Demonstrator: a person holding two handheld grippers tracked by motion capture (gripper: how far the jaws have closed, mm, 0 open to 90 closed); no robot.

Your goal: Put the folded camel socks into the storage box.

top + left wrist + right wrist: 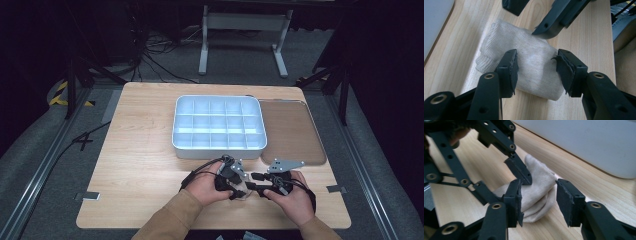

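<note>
Work in hand: folding a small beige knit cloth [531,67], perhaps a sock, on the wooden table [145,150] near the front edge, between the two hands.
Left gripper [537,72]: jaws spread wide astride the folded cloth; the left pad seems to touch it, the right stands just clear. No firm pinch.
Right gripper [539,200]: jaws spread, cloth between them, pads not pressing.
Done: cloth lies doubled over into a compact bundle.
Left: probably lifting it into the white compartment tray [218,145] just behind; all cells look empty.
Beside tray: brown flat tray [295,135], bare.
Hard to tell: the cloth's true kind, its hidden folds, and its shape in the high view, where the hands cover it.
</note>
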